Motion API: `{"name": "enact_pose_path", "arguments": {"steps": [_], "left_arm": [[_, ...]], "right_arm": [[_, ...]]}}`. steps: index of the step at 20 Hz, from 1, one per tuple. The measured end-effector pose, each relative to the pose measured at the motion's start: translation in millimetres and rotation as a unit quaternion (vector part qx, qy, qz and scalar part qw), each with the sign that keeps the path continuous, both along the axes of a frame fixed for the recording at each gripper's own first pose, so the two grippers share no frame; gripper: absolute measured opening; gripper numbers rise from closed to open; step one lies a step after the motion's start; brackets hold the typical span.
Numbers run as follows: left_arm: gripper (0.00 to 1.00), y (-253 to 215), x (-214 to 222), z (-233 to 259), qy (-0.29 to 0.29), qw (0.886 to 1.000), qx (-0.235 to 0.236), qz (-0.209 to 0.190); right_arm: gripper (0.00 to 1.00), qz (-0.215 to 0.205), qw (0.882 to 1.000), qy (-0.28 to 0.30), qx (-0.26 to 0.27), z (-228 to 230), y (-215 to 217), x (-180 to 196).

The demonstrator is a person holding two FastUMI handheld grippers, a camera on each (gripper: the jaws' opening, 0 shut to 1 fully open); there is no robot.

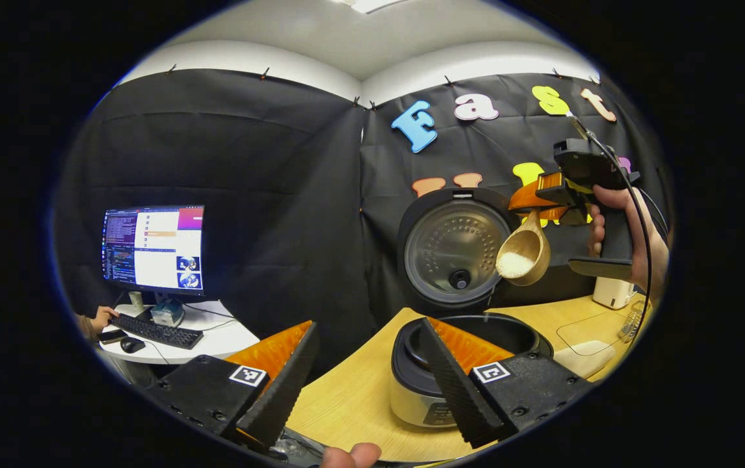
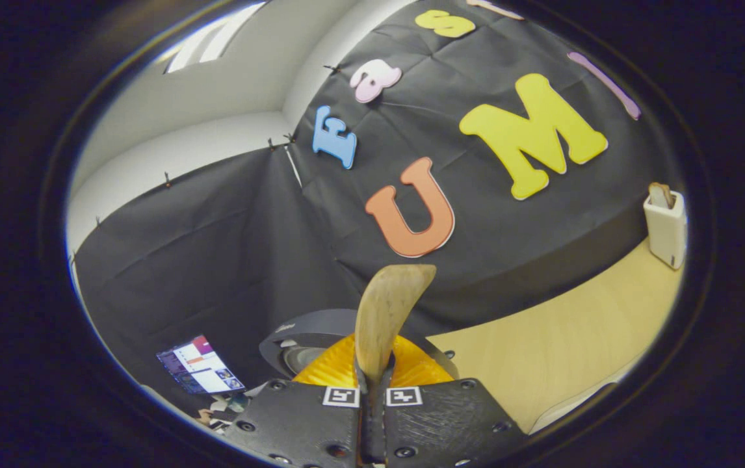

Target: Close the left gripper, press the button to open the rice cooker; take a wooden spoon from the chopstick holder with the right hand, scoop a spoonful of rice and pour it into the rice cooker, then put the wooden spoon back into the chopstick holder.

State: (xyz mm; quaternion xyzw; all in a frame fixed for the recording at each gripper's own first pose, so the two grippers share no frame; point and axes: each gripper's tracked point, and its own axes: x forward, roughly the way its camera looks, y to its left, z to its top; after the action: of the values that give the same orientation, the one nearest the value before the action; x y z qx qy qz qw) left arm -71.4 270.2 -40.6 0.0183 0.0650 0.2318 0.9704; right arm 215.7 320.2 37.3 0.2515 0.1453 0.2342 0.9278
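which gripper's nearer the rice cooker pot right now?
Left. Left gripper hangs open right at the pot; right gripper holds the wooden spoon higher, by the lid.

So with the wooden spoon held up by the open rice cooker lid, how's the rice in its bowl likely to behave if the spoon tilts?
The rice looks like loose grains low in the wooden spoon, so it would probably slide out together once tipped. The spoon seems rigid and unlikely to flex. The right gripper clamps only the thin handle, so it might twist between the jaws.

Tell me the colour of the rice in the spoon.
White; the rice shows best in the left gripper view.
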Motion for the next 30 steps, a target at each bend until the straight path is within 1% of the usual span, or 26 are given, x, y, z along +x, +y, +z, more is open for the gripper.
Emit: {"name": "enact_pose_path", "arguments": {"steps": [4,10,13,20,23,25,26,30], "left_arm": [[0.99,1,-1,-2,0.005,1.000,0.001,0.005],[0.99,-2,-1,1,0.003,1.000,0.008,0.004],[0.99,0,-2,4,0.002,1.000,0.010,0.007],[0.99,3,-4,5,-0.001,1.000,0.010,0.012],[0.99,0,-4,8,-0.006,1.000,0.012,0.009],[0.99,-2,-4,9,-0.008,1.000,0.012,0.008],[0.99,-3,-4,9,-0.009,1.000,0.012,0.008],[0.99,-3,-5,13,-0.014,1.000,0.013,0.008]], "right_arm": [[0.00,0.000,0.998,-0.049,-0.045,4,9,-6],[0.00,-0.004,0.992,-0.089,-0.088,5,14,-6],[0.00,-0.001,0.985,-0.123,-0.125,5,20,-9],[0.00,0.004,0.967,-0.185,-0.178,13,36,-18],[0.00,0.001,0.953,-0.224,-0.203,20,40,-23],[0.00,0.007,0.944,-0.247,-0.219,23,47,-28],[0.00,0.009,0.940,-0.255,-0.226,24,49,-28],[0.00,0.030,0.932,-0.278,-0.230,27,56,-31]]}}
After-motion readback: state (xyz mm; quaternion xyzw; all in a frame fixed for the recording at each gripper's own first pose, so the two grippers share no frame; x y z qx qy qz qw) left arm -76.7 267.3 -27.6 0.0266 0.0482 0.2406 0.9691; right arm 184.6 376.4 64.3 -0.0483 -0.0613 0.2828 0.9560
